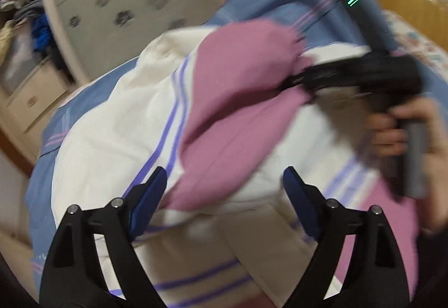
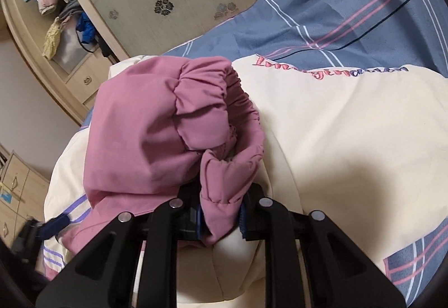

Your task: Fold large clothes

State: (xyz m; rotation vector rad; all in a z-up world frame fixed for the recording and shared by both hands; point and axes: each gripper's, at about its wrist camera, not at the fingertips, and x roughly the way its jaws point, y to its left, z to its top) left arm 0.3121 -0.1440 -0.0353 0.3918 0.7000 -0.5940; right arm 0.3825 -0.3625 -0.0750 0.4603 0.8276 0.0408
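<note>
Here the cream padded jacket with pink sleeves and violet stripes [image 2: 350,140] lies spread on the bed with the blue striped cover [image 2: 322,14], and a sleeve is being folded over the jacket's body. The right gripper [image 2: 221,224] has its fingers clenched on the gathered cuff of the pink sleeve [image 2: 145,126], which is bunched up over the cream body, beside the embroidered lettering [image 2: 330,70]. The left gripper [image 1: 224,196] hangs over the jacket with its fingers released and wide; no cloth is between them, though pink and cream fabric lies just under them.

The step in hand looks like laying the sleeve across the jacket. The next move probably calls for the right gripper to put the cuff flat on the cream body and let go, while the left one takes a new hold on the jacket for the next fold.

Beyond the jacket stands a beige headboard with flower marks [image 2: 173,0], and past it a wooden cabinet with loose clothes on it [image 2: 56,14]. Nothing of these lies on the jacket. In the left view a person's hand [image 1: 414,140] holds the right gripper near the jacket, so the two tools are close together.
</note>
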